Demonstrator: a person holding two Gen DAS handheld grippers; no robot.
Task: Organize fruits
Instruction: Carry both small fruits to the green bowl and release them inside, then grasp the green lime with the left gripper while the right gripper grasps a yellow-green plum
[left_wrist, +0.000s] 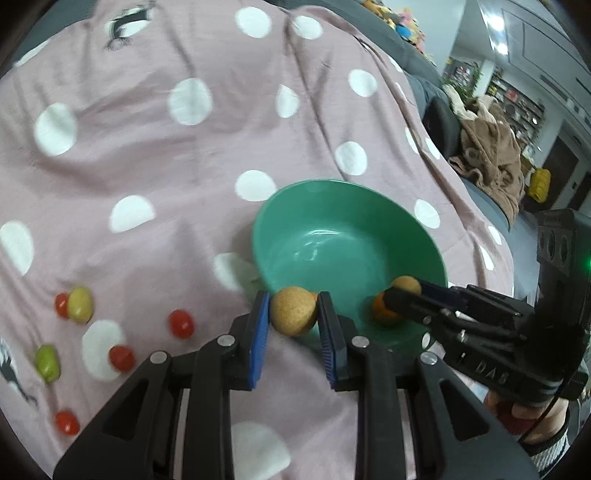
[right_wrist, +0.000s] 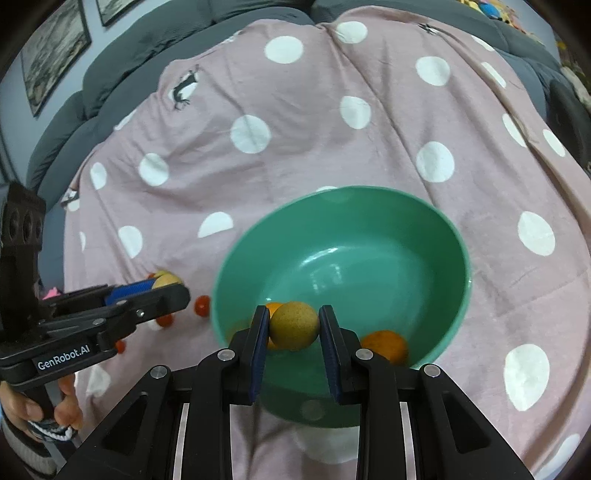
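Observation:
My left gripper is shut on a tan round fruit, just at the near-left rim of a green bowl. My right gripper is shut on a second tan round fruit and hangs over the near side of the bowl. Two oranges lie inside the bowl. In the left wrist view the right gripper reaches into the bowl from the right, above an orange. The right wrist view has the left gripper to the bowl's left.
A pink cloth with white dots covers the surface. Small red fruits and yellow-green ones are scattered on it left of the bowl. A grey sofa back lies beyond. A brown blanket lies at the far right.

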